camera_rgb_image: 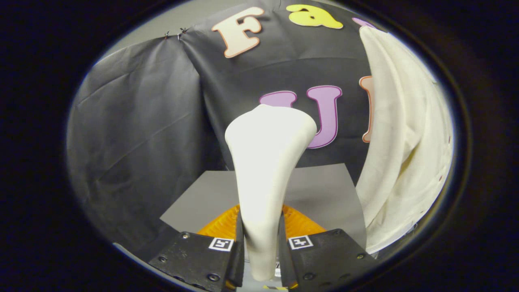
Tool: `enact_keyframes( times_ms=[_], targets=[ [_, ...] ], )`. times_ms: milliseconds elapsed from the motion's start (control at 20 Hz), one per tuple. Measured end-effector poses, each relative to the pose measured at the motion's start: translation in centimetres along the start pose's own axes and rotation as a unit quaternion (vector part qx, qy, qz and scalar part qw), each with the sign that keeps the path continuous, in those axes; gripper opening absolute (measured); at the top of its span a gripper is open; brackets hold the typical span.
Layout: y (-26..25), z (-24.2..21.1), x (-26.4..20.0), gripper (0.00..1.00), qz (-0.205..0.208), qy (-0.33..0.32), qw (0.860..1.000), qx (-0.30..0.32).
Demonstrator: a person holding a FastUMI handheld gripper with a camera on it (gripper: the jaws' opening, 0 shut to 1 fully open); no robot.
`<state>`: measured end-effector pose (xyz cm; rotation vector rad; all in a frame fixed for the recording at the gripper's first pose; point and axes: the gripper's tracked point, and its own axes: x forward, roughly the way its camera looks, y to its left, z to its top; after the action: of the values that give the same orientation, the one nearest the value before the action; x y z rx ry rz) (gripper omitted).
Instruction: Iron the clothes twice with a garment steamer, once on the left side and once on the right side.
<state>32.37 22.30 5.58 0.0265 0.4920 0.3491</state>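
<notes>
My gripper (261, 247) is shut on the white garment steamer (265, 162), both fingers pressing on its narrow handle. The steamer stands up from between the fingers and widens to its head at the top. A cream-white garment (405, 142) hangs to the right of the steamer, its folds running from high above down past the right finger (324, 259). The steamer head is apart from the cloth, to its left.
A grey tabletop (320, 190) lies beyond the fingers. An orange ribbed object (300, 225) sits on it just behind the steamer handle. Black booth cloth (142, 134) closes the back and left.
</notes>
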Motion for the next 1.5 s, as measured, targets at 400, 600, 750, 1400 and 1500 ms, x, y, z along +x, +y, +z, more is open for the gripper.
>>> enact_keyframes(
  times_ms=[400, 600, 750, 1400, 1500],
  targets=[
    [-5.1, 5.4, -12.5, 0.35, 0.019, -0.075, 0.997, -0.02],
    [-10.6, 9.6, -16.4, 0.35, -0.005, -0.121, 0.992, -0.017],
    [-15.2, 12.2, -17.2, 0.35, -0.039, -0.141, 0.989, -0.03],
    [-21.4, 11.4, -13.4, 0.36, -0.078, -0.1, 0.991, -0.031],
    [-21.5, 10.4, -12.6, 0.36, -0.073, -0.093, 0.993, -0.026]
  ],
)
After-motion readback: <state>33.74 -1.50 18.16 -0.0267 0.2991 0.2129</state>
